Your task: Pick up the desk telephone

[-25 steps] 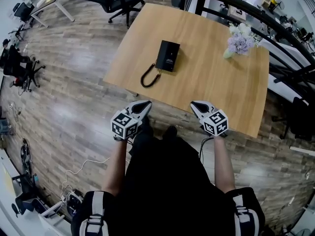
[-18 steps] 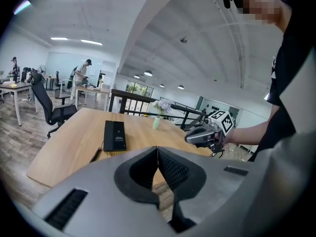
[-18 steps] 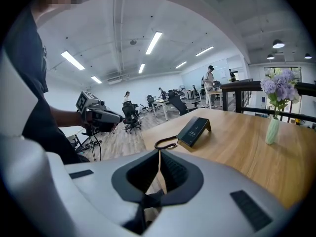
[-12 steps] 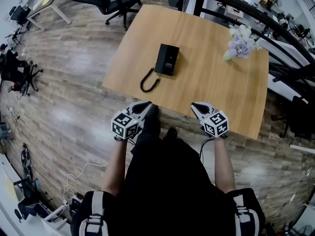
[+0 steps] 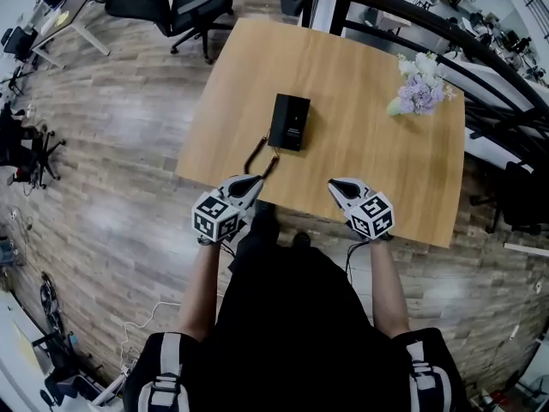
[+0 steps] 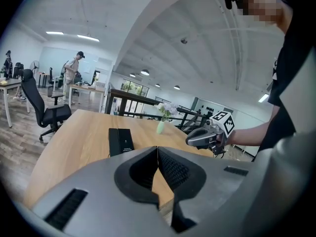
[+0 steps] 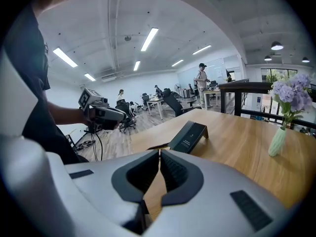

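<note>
- Surface (image 5: 386, 161): a wooden top, seen from above, with the person standing at its near edge.
- Desk telephone (image 5: 289, 122): black, lying flat on the left-centre part of the surface, well apart from both claws.
- Left claw (image 5: 256, 179): at the near edge of the surface, jaws pressed together, nothing between them.
- Right claw (image 5: 334, 184): at the same edge, further right, jaws pressed together and empty.
- Flower vase (image 5: 416, 88): upright near the far right corner.
- Coiled cord (image 5: 260, 155): runs from the telephone's near end towards the left claw.
</note>
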Tool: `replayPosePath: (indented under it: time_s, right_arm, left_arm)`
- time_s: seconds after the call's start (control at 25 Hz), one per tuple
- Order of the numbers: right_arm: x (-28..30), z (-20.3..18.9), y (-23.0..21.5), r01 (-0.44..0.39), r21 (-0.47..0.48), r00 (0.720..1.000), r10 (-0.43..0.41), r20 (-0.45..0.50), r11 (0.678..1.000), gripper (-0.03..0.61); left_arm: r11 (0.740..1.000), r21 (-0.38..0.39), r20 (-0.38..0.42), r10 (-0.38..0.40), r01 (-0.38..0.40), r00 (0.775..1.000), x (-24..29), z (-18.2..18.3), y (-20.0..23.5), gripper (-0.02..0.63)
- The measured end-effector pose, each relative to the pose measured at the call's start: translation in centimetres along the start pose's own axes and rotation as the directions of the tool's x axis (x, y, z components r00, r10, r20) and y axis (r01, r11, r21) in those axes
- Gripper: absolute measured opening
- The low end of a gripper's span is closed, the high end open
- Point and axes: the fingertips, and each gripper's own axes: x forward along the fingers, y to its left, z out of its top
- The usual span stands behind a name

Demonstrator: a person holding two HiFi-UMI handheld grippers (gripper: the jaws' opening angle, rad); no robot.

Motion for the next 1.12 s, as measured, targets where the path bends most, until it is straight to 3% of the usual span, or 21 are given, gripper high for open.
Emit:
replayPosePath:
  time_s: [0.24, 1.12]
  right_arm:
    - [1.7, 1.0, -1.8, 0.022, 0.026, 1.0, -0.022, -0.013, 0.999, 0.025]
    - [8.7, 4.5, -3.8, 0.088, 0.076, 0.996, -0.085, -0.04, 0.993, 0.025]
  left_arm:
    - [0.999, 0.013, 0.005, -0.038, 0.038, 0.999, 2.3, 2.5, 2.6, 0.021]
    - [0.988, 0.008, -0.059, -0.156, 0.157, 0.986, 5.0, 4.1, 10.5, 0.021]
